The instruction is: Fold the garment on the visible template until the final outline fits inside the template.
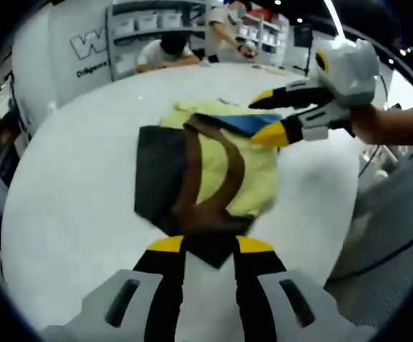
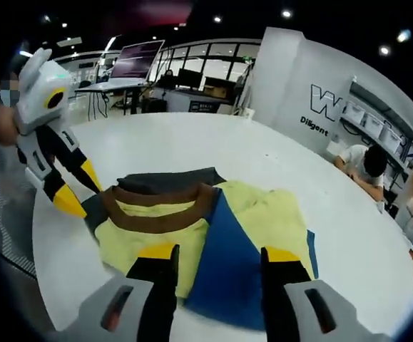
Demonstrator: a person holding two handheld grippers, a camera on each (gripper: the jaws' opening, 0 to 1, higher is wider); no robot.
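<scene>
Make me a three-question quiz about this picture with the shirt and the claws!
1. Where does the shirt lie?
A. On the white table
B. On a chair
C. On the floor

2. What colour is the band around the shirt's neck?
A. Red
B. Brown
C. White

3. How is the right claw standing?
A. Shut tight on a cup
B. Open, above the shirt
C. Lying flat on the table

Answers:
1. A, the shirt lies spread on the round white table, over a dark sheet.
2. B, a brown band curves around the neck.
3. B, its two yellow-tipped jaws stand apart with the shirt showing between them.
</scene>
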